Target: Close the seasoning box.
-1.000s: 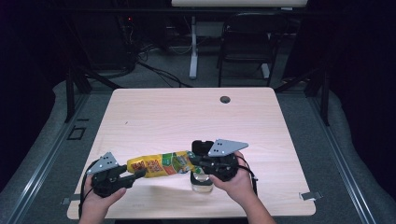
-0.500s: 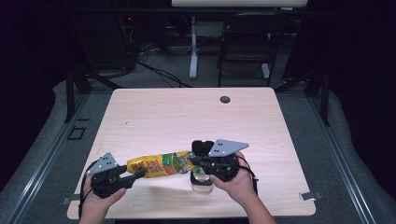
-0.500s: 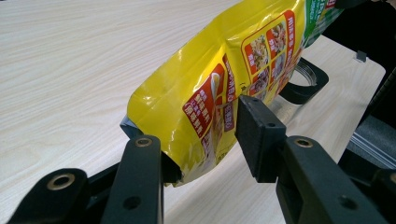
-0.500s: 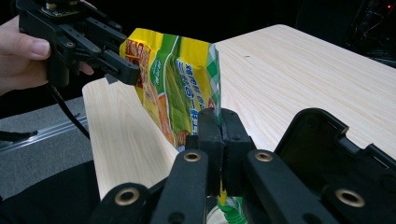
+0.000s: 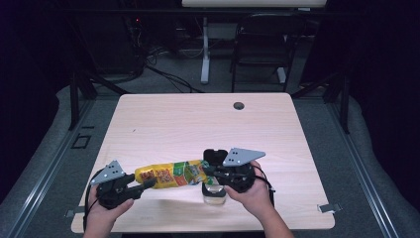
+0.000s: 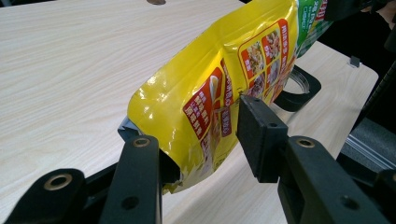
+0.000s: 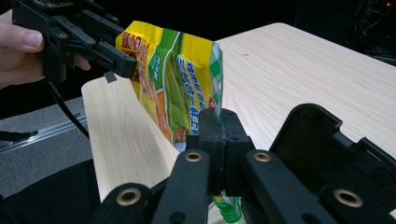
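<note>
**Snack pouch held off the table between two grippers**

Yellow-and-green pouch hangs level above the near part of the table, lower centre of the high view, spanning from one gripper to the other.

Left gripper view: the yellow end of the pouch sits between the jaws of the left gripper. The jaws stand partly open; the near-left jaw touches the bag's bottom corner and the right pad rests against its printed face. The bag runs away toward the upper right of the frame, above a clear round container with a black lid part beside it.

Right gripper view: right gripper is clamped fully together on the green edge of the pouch. A black lid lies at lower right. The left gripper and its hand show at upper left.

High view: both hands enter from the bottom edge, knuckles up, grippers pointing inward at each other. Right gripper sits above the clear container.
</note>
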Available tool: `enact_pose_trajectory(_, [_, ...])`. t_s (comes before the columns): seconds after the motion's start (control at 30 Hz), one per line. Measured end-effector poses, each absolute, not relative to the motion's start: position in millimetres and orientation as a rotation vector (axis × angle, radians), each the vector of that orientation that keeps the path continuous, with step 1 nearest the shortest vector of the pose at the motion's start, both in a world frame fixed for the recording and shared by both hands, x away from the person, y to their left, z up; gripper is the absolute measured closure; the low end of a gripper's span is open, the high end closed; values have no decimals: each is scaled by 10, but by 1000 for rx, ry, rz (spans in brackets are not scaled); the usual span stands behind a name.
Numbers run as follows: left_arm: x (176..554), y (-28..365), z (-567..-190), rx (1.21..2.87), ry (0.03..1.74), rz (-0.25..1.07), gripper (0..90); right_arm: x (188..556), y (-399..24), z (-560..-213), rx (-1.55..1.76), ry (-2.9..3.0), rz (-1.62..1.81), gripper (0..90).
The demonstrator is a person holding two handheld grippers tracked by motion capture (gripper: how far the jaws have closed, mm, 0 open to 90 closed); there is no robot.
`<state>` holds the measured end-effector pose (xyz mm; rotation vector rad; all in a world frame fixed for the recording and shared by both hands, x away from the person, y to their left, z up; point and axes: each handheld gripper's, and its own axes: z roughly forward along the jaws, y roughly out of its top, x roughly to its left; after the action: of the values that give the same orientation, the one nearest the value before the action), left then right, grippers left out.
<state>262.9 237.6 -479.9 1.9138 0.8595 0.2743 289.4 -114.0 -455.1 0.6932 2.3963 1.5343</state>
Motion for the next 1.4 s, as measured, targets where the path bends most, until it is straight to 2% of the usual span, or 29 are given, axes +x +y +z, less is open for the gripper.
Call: enact_pose_trajectory(1.4, [2684,2266,-4563,1915,817,287,653,2947,-1295,-4598,725,2408,1538,894])
